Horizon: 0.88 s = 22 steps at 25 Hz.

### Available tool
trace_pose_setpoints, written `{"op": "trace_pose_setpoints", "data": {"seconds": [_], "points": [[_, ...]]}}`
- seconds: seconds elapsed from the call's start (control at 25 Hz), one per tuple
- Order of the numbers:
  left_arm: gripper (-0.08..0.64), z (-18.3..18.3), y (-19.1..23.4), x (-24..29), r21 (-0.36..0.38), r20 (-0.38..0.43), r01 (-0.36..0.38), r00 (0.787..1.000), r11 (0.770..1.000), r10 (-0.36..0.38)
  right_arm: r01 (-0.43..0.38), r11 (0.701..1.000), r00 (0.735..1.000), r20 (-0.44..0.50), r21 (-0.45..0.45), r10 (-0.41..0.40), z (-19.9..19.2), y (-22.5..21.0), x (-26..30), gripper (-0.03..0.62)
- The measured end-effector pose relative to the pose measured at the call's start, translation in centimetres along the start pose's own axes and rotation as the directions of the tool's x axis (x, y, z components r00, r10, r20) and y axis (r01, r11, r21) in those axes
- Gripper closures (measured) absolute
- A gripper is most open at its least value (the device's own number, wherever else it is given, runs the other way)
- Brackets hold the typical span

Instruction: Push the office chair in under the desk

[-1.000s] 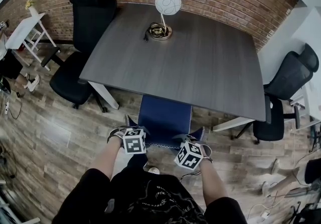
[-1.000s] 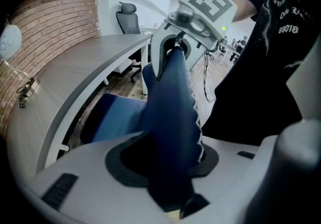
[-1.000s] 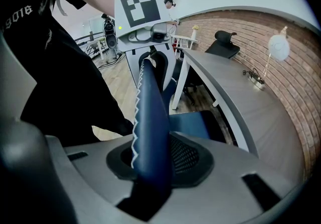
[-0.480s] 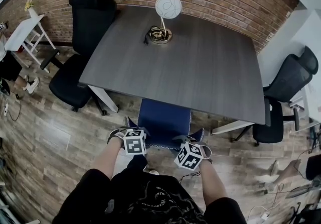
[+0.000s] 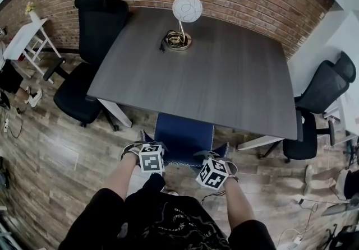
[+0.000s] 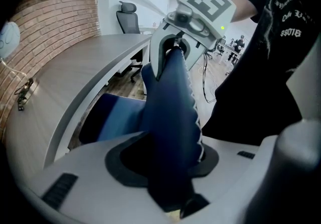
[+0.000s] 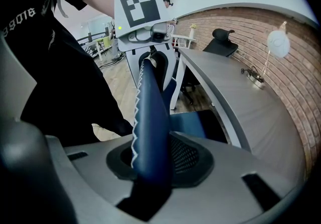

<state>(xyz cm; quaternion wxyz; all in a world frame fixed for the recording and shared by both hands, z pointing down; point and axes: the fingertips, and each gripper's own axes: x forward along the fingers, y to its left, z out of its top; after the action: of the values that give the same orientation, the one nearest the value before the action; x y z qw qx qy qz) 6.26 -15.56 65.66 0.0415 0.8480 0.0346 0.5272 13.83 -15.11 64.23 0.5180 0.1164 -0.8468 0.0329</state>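
Blue office chair (image 5: 184, 134) sits at the near edge of the surface (image 5: 224, 75), seat front tucked under it, backrest (image 6: 170, 102) outside that edge toward the person. Left claw (image 5: 145, 145) clenched on the backrest's top rim at its left end. Right claw (image 5: 217, 158) clenched on the same rim at its right end. Lamp (image 5: 187, 5) stands near the far edge.

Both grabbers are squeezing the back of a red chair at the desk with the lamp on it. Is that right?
Not quite. The chair is blue, not red, as the head view shows. The rest holds: the left gripper and the right gripper both squeeze its back, at the desk with the lamp on it.
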Motion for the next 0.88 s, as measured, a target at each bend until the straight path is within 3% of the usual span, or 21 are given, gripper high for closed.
{"op": "trace_pose_setpoints", "data": {"seconds": [0.16, 0.88], "points": [[0.403, -0.2, 1.1, 0.2, 0.009, -0.005, -0.029, 1.0, 1.0, 0.029, 0.005, 1.0, 1.0, 0.001, 0.002, -0.005, 0.1, -0.5, 0.0, 0.486], [0.402, 0.1, 2.0, -0.2, 0.005, 0.018, -0.005, 1.0, 1.0, 0.005, 0.001, 1.0, 1.0, 0.0, 0.011, -0.001, 0.3, -1.7, 0.5, 0.486]]}}
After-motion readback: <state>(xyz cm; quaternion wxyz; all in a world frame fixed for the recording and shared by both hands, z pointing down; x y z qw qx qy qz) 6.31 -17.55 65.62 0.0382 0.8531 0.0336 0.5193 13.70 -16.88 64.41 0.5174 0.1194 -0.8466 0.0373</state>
